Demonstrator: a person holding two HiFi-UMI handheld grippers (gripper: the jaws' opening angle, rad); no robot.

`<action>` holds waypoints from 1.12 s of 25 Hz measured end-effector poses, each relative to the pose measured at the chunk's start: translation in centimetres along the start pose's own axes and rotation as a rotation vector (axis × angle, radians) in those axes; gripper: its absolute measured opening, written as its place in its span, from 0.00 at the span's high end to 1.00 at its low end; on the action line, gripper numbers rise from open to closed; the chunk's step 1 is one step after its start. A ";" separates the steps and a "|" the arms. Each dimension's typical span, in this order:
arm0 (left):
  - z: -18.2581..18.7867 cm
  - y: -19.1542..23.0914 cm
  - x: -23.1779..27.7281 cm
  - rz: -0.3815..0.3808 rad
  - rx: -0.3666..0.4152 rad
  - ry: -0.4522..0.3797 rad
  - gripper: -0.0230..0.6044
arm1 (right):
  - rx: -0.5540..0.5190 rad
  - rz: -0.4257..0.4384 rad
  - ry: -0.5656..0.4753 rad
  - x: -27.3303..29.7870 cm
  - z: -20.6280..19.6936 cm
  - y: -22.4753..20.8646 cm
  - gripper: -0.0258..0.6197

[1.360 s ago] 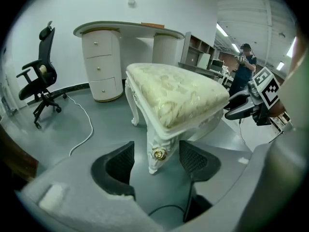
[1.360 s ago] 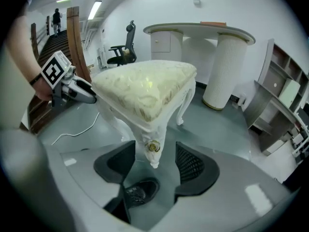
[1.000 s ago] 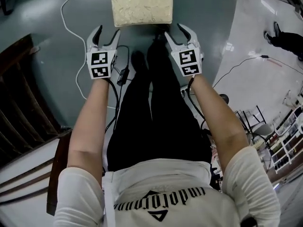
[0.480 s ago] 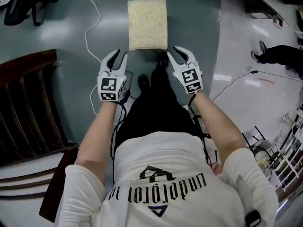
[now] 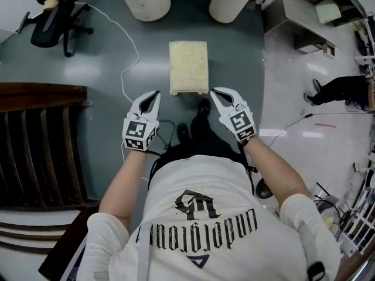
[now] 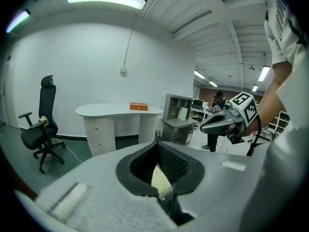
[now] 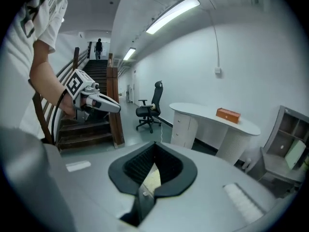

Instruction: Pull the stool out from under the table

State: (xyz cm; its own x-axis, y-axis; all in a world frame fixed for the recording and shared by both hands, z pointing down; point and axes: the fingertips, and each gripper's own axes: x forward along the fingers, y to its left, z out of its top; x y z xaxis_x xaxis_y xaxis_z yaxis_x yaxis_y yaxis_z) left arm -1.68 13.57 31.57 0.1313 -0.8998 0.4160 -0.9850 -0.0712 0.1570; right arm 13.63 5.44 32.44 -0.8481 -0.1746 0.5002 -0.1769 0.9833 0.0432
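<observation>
The stool (image 5: 188, 67), with a cream cushioned top, stands on the grey floor in front of the white table's two round legs (image 5: 145, 2). My left gripper (image 5: 156, 93) hangs shut just short of the stool's near left corner, holding nothing. At the near right corner my right gripper (image 5: 213, 91) is likewise shut and empty. In the left gripper view the jaws (image 6: 157, 145) meet, with a sliver of the cream stool (image 6: 159, 178) below them. The right gripper view shows the same: closed jaws (image 7: 155, 144) over a strip of stool (image 7: 150, 180).
A black office chair (image 5: 53, 19) stands at the far left, with a white cable (image 5: 126, 63) trailing across the floor. Dark wooden stairs (image 5: 41, 139) fill the left side. An orange box (image 6: 138, 106) lies on the white table (image 6: 118, 111). A second person (image 5: 337, 89) stands at the right.
Both grippers' jaws have gone from open to shut. The view has drawn back: the stool looks smaller and farther, and the table legs and office chair have come into sight.
</observation>
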 end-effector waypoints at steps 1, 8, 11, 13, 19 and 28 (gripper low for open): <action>1.2 -0.5 -0.7 -0.006 0.003 -0.017 0.95 | -0.003 -0.008 -0.017 -0.7 1.2 -0.1 0.96; 8.3 -2.7 -4.8 -0.030 0.045 -0.110 0.95 | -0.063 -0.102 -0.129 -5.1 8.7 -2.2 0.96; 10.4 -2.7 -6.5 -0.023 0.050 -0.144 0.95 | -0.065 -0.133 -0.172 -6.5 10.8 -3.0 0.96; 11.6 -2.8 -7.5 -0.015 0.059 -0.165 0.95 | -0.071 -0.145 -0.203 -7.5 12.4 -3.1 0.96; 15.0 -3.7 -10.8 -0.001 0.074 -0.230 0.95 | -0.063 -0.133 -0.284 -11.0 17.4 -2.1 0.96; 16.2 -7.0 -13.3 -0.052 0.092 -0.257 0.95 | -0.047 -0.144 -0.288 -13.9 17.5 -0.3 0.96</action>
State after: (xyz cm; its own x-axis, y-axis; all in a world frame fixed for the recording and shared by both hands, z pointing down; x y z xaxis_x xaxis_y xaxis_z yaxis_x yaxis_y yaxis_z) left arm 1.63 19.12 10.44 0.1610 -0.9727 0.1670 -0.9852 -0.1483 0.0857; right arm 16.69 6.63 10.33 -0.9238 -0.3128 0.2208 -0.2876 0.9476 0.1393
